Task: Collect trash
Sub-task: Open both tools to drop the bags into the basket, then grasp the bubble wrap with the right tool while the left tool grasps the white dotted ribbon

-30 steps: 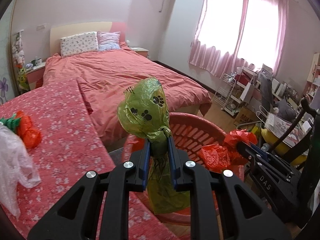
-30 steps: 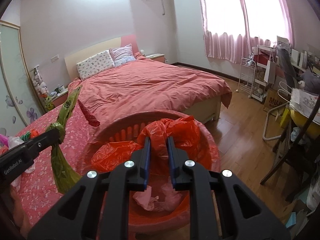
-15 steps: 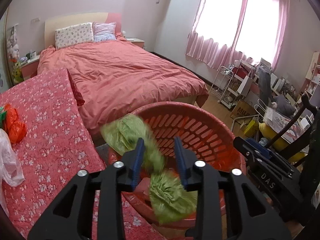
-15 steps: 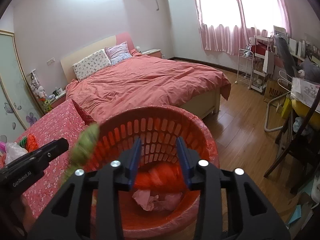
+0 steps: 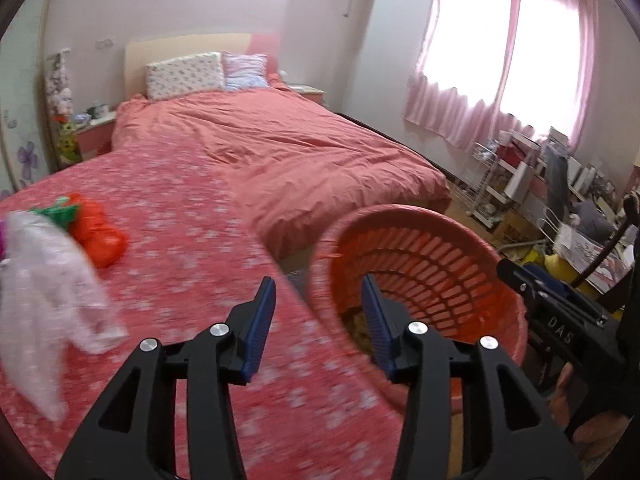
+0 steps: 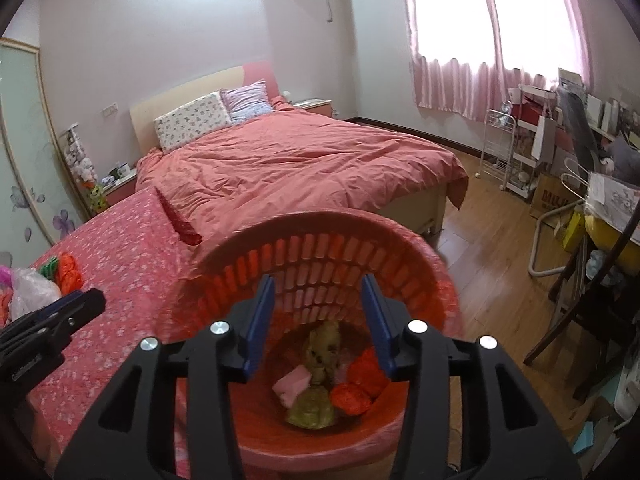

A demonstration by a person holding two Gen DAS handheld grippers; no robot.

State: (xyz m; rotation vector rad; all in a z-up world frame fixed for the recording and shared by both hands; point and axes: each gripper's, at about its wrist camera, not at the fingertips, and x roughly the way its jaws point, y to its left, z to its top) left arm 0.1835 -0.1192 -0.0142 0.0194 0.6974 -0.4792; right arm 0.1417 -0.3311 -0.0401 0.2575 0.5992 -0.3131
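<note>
A red plastic basket stands beside the floral-covered surface; it also shows in the left wrist view. Inside lie a green bag, an orange-red bag and a pink scrap. My right gripper is open and empty above the basket. My left gripper is open and empty over the surface's edge, next to the basket rim. On the surface lie an orange bag, a green scrap and a clear plastic bag.
A bed with a red duvet fills the middle of the room. A wire cart and cluttered shelves stand under the pink curtains. A dark chair and a yellow object are at the right on the wooden floor.
Both grippers opened and dropped their bags: the green bag and the orange-red bag now lie in the basket. My left gripper swung left toward the floral surface.
</note>
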